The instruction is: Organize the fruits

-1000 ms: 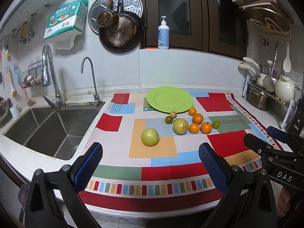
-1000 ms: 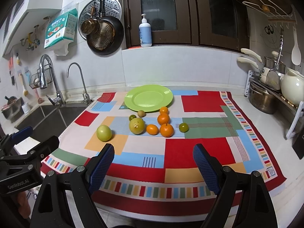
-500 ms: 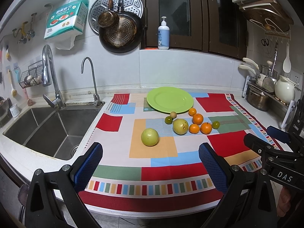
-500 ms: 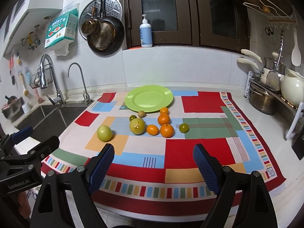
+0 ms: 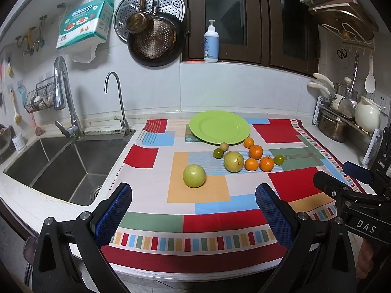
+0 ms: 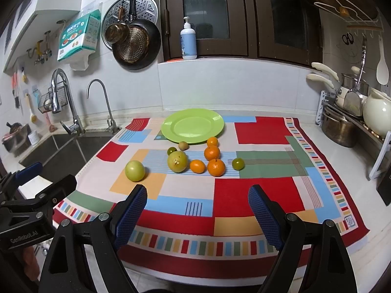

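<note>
So far we have sorted nothing: the green plate (image 6: 192,125) sits bare at the back of the patchwork cloth (image 6: 254,193), and all the fruit lies loose just in front of it, the green apple (image 5: 194,175) off to the left. Our left gripper (image 5: 193,213) and right gripper (image 6: 197,210) both gape wide, holding nothing.

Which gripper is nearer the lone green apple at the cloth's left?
Left. The apple sits straight ahead of the open left gripper, centred between its fingers. From the right gripper, also open, it lies ahead and off to the left.
</note>
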Available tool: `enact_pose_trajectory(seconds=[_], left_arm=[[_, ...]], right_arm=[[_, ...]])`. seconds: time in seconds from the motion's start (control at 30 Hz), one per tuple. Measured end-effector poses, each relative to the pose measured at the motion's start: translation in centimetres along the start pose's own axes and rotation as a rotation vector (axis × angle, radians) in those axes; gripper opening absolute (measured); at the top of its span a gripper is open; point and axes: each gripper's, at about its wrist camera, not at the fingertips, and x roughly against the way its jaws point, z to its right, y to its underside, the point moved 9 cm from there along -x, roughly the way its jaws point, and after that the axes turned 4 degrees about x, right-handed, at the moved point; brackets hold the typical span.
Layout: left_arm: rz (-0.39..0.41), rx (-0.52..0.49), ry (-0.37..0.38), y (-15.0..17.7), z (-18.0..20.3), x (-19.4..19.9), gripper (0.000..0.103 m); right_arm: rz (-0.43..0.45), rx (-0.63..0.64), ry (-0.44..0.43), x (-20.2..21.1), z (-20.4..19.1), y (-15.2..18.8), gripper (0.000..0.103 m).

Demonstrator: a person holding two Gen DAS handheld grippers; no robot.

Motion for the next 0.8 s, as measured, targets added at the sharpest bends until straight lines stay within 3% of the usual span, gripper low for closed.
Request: enact_pose_trajectory(seconds=[0.43,0.8], left_arm=[[-0.031,-0.011,0.001,0.3,-0.7,-2.5,0.103],[-0.085,-0.037,0.008,0.1,-2.5,-7.8,0.102]], right_arm=[[-0.037,-0.002,0.008,-2.1,-0.2,0.2,0.085],[-0.091,-0.01,0.058,-6.7,-0.8,0.2,0.085]])
